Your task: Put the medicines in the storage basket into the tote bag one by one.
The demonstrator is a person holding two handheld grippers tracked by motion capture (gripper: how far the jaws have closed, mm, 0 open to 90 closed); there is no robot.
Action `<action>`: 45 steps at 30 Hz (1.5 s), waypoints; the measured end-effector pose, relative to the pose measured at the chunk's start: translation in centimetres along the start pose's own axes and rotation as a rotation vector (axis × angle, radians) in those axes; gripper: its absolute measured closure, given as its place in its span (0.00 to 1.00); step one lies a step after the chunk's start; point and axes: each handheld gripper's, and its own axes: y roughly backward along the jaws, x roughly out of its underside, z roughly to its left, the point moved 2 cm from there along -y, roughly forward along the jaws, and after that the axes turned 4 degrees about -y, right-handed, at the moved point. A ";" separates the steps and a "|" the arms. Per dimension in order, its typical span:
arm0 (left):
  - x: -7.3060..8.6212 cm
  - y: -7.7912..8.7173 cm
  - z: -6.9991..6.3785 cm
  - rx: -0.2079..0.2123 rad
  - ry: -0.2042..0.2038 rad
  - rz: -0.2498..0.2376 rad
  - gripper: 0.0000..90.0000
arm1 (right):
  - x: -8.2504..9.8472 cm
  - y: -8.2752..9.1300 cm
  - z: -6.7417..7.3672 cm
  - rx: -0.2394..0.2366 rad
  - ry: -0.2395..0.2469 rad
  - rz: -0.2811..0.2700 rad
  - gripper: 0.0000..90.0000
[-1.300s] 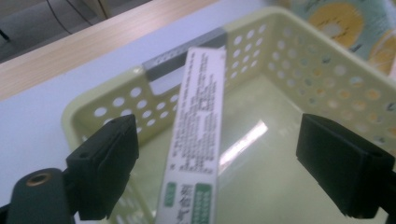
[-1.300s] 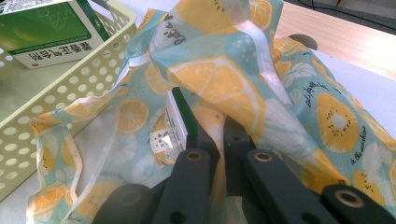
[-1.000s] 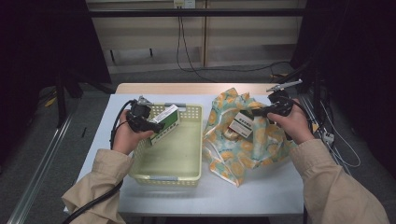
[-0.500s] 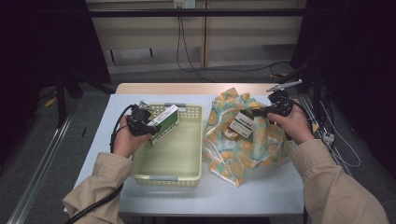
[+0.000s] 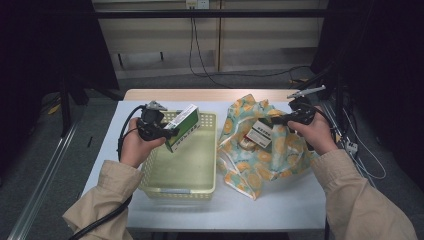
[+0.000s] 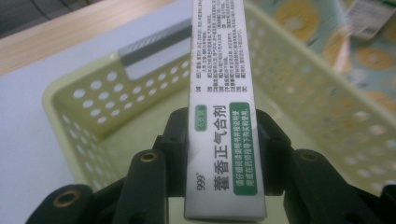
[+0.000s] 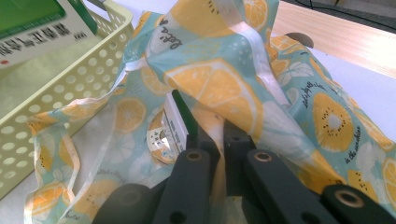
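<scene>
Your high view looks forward and down on the whole table (image 5: 280, 200) from above your side. Each gripper view sits close behind its own jaws; both share the perforated basket (image 6: 84, 100) and the lemon-print bag (image 7: 210, 88).

a lab-like recording room: dark curtains (image 5: 45, 45) at 9 and 3 o'clock, loose cables (image 5: 200, 55) on the floor at 12, one white counter (image 5: 280, 200).
</scene>
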 end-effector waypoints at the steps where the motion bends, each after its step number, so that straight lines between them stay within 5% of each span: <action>1: -0.4 0.3 -0.4 0.013 -0.006 -0.013 0.70 | 0.0 0.0 0.0 -0.001 0.000 0.000 1.00; 12: -3.8 0.3 -5.9 0.176 -0.103 -0.079 0.70 | 0.2 0.2 0.1 0.007 0.000 0.002 1.00; 20: -4.9 -1.7 -9.9 0.266 -0.177 -0.057 0.70 | 0.1 0.2 0.2 0.006 0.002 0.000 1.00; 29: -6.7 -3.9 -13.0 0.300 -0.252 -0.021 0.70 | -0.4 0.7 0.2 0.012 0.009 0.000 1.00; 33: -7.6 -4.7 -14.3 0.335 -0.253 -0.030 0.70 | -0.7 1.1 0.3 0.011 0.009 -0.008 1.00; 40: -7.8 -7.2 -15.6 0.325 -0.282 0.041 0.70 | -0.5 1.9 -0.3 0.019 0.006 -0.015 1.00; 45: -7.6 -9.1 -15.4 0.333 -0.242 0.055 0.70 | -0.6 2.3 -0.3 0.014 0.003 -0.025 1.00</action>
